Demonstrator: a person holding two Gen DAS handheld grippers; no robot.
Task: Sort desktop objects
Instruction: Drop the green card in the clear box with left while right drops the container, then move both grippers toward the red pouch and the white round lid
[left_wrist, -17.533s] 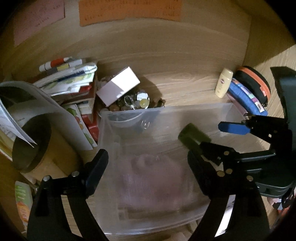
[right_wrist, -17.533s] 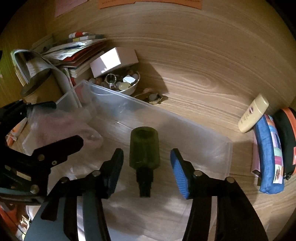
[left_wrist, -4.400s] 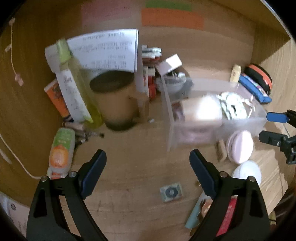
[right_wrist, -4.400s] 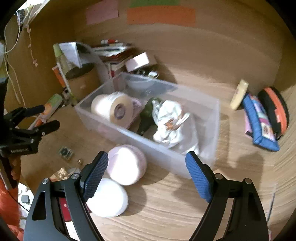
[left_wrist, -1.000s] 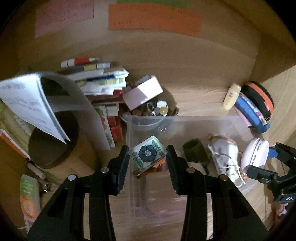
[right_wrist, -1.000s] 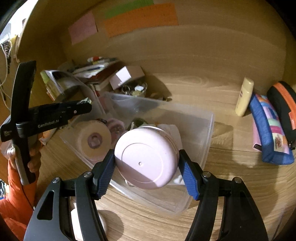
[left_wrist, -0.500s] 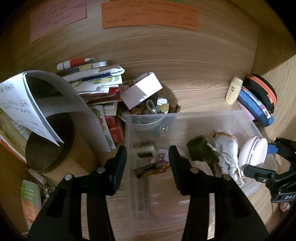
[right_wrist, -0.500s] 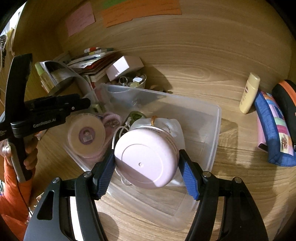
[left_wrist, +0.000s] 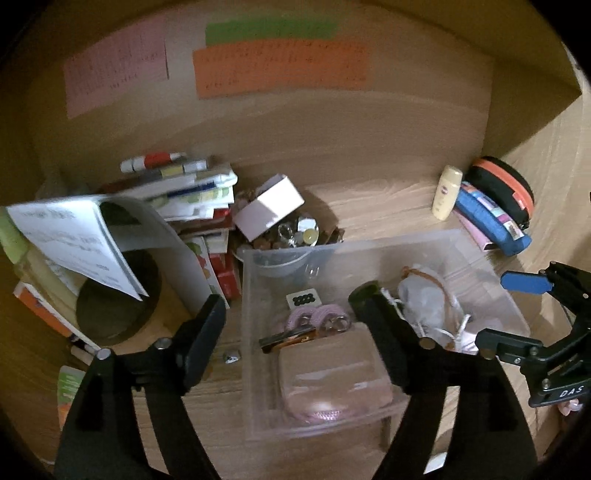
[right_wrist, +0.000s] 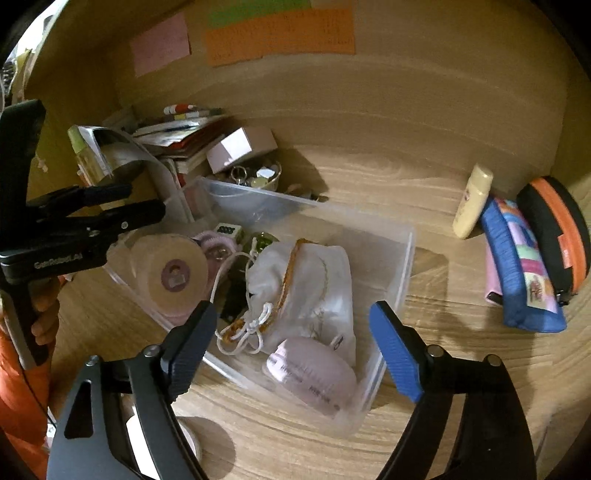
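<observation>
A clear plastic bin (left_wrist: 476, 251) (right_wrist: 402, 258) sits on the wooden desk. In it lie a pink round case (right_wrist: 314, 373), a white drawstring pouch (right_wrist: 306, 284) (left_wrist: 424, 299), a tape roll (right_wrist: 173, 275) (left_wrist: 332, 373), a dark green bottle (right_wrist: 264, 240), a small patterned square tile (left_wrist: 303, 300) (right_wrist: 228, 229) and a brown clip (left_wrist: 288, 338). My left gripper (left_wrist: 291, 325) is open and empty above the bin's left half. My right gripper (right_wrist: 295, 332) is open and empty above the bin's near end, over the pink case.
Behind the bin stand a bowl of trinkets (left_wrist: 295, 236) with a pink box (left_wrist: 269, 210), stacked books (left_wrist: 184, 188), a curled paper and a brown cup (left_wrist: 114, 299). A cream bottle (right_wrist: 472, 201), blue pouch (right_wrist: 521, 258) and orange-black case (right_wrist: 557, 221) lie right. A white round lid (right_wrist: 192, 439) lies near.
My left gripper has opened and dropped the patterned tile and clip into the bin. My right gripper has opened and let the pink round case fall into the bin's near end.
</observation>
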